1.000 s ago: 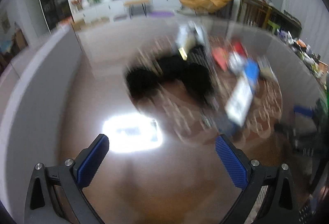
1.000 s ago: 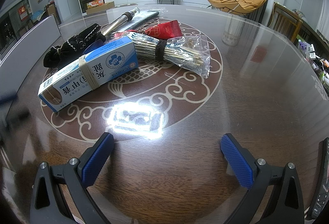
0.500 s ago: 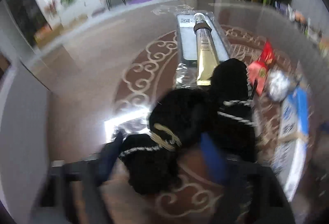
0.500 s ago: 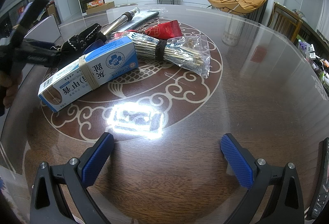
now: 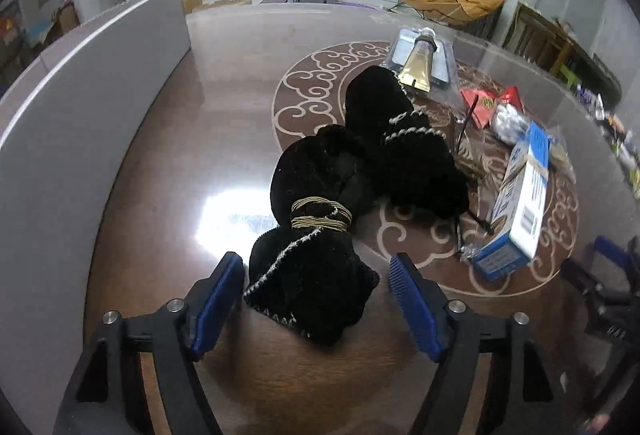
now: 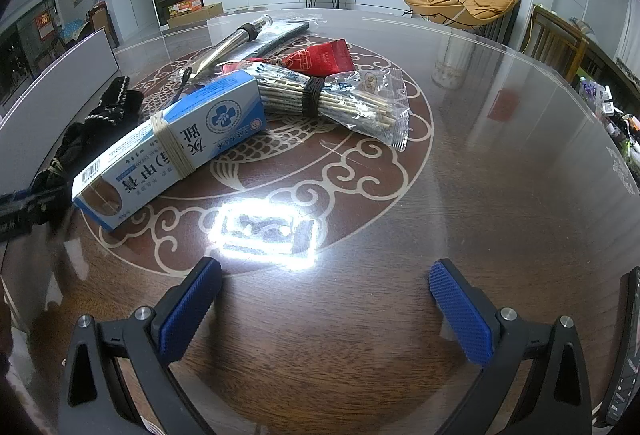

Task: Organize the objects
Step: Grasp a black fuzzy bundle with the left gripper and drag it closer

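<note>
Two black velvet pouches lie on the table. The near pouch [image 5: 316, 195], tied with tan cord, has its open end between the fingers of my left gripper [image 5: 315, 261]. The jaws are opening; the left pad is close to the fabric and the right pad stands clear. The far pouch [image 5: 400, 139] lies behind it. A blue and white box [image 5: 520, 203] bound with rubber bands lies to the right, also in the right wrist view [image 6: 172, 143]. My right gripper [image 6: 325, 268] hangs open over bare table.
Around the brown patterned table [image 6: 480, 195] lie a gold tube [image 5: 418, 65] on a clear pack, red packets [image 5: 484, 103] and a wrapped bundle of sticks [image 6: 332, 103]. A grey panel [image 5: 80, 115] runs along the left edge. A dark device [image 6: 624, 355] is at the right edge.
My left gripper has swung round and come down over the near black pouch, its jaws narrower than a second ago. The right gripper has not moved.
</note>
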The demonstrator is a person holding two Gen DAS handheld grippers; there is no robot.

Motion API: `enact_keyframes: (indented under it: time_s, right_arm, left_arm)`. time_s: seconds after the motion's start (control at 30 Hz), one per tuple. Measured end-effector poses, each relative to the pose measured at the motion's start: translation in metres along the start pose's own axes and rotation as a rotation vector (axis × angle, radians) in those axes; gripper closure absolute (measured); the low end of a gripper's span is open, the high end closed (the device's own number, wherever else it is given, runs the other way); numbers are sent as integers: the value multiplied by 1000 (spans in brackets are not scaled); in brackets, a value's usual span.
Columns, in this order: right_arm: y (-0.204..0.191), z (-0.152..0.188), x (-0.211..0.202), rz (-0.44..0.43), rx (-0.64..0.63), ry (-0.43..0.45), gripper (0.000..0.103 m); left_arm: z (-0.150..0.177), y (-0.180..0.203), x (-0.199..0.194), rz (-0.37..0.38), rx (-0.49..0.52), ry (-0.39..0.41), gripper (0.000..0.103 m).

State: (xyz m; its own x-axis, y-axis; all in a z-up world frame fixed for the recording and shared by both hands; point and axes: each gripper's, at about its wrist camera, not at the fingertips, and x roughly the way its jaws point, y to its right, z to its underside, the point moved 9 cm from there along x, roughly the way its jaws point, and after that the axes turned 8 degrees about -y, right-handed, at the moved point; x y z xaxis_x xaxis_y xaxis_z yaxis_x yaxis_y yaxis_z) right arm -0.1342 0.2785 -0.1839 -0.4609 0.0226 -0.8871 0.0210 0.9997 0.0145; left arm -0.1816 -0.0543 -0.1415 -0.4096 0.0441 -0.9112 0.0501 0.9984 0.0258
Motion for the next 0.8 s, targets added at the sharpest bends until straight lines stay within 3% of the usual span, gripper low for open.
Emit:
enact_keyframes:
  time_s: [0.07,0.13,0.3,0.57,0.67,0.8]
  right_arm:
    - [0,0,0,0,0,0,0]
    - [0,0,0,0,0,0,0]
    - [0,0,0,0,0,0,0]
    - [0,0,0,0,0,1,0]
    - [0,0,0,0,0,1,0]
    - [1,-1,-1,-27,8,-42,0]
  left_arm:
    - [-4,0,3,-33,28,3,23]
    - [-6,-4,4,-45,31,8,11]
    - [-18,-18,12,-42,-19,18,0]
    - [-28,-25,16,-46,-32,17,0]
    - [-27,-34,10,-66,-76,47,12]
    - [-26,-33,9,-67,-71,58,12]
